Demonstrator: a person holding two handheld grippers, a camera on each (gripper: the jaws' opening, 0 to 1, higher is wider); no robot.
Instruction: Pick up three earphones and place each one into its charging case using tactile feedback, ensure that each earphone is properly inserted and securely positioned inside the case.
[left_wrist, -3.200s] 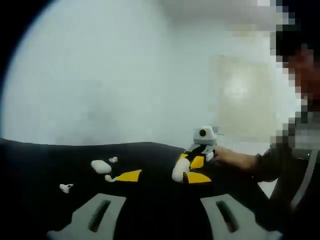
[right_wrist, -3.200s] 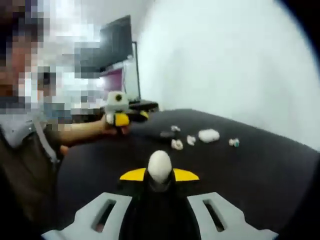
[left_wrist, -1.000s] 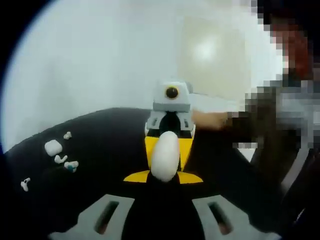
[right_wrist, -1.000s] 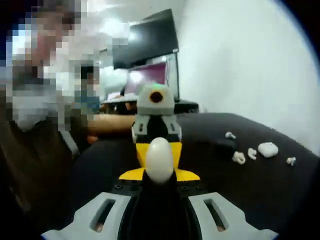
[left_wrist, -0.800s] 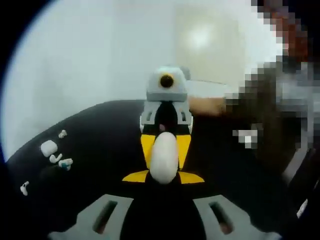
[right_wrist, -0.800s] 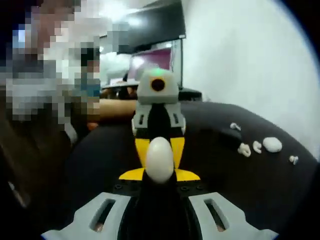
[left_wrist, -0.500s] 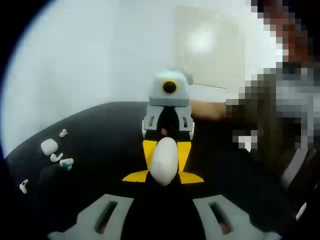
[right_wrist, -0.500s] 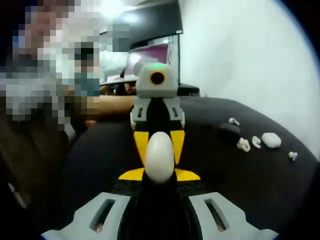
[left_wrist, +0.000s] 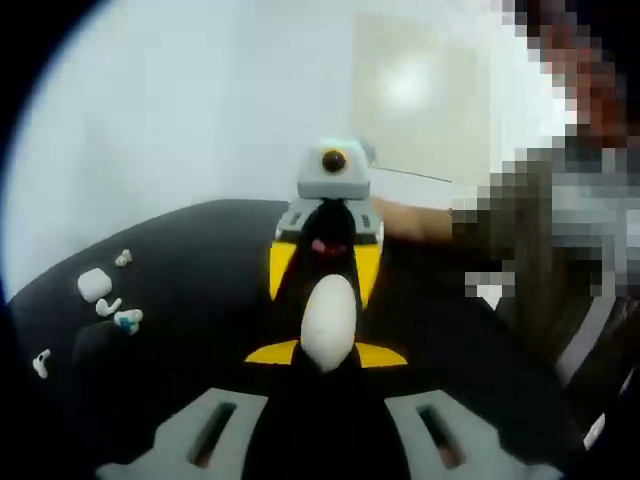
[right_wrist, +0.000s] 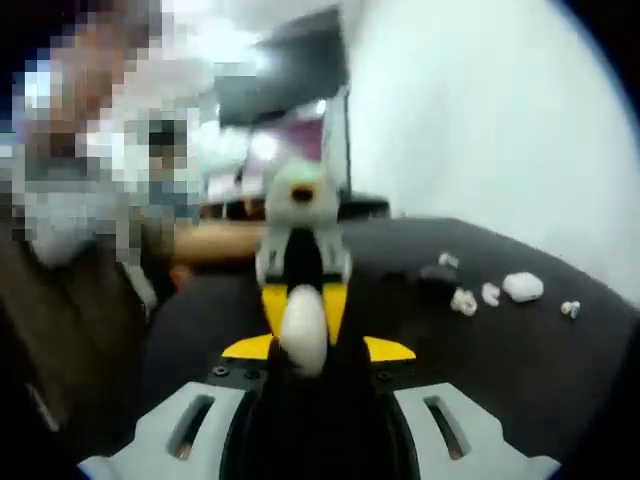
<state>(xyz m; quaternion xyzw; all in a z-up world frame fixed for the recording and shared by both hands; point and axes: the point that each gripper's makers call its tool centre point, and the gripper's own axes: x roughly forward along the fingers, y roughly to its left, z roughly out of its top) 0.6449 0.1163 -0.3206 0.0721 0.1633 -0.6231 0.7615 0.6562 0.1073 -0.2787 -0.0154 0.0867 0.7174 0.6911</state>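
Change since earlier: both grippers are now facing each other around one white case; 3.2 s ago they were well apart.

Left gripper view:
- Left gripper (left_wrist: 326, 352): yellow pads are sitting at the white charging case (left_wrist: 327, 322); whether they are clamping it, I cannot tell.
- Right gripper (left_wrist: 322, 255): is meeting the case from the far side, yellow pads either side.
- Table (left_wrist: 200, 250): black; a second white case (left_wrist: 94, 284) and loose earphones (left_wrist: 115, 313) are lying well apart at left.

Right gripper view:
- Right gripper (right_wrist: 305, 345): jaws are pinching the white egg-shaped case (right_wrist: 303, 328).
- Loose pieces (right_wrist: 480, 295): are lying on the table at right.

Progress: judged early; earphones are lying uninserted, case lid appearing closed.
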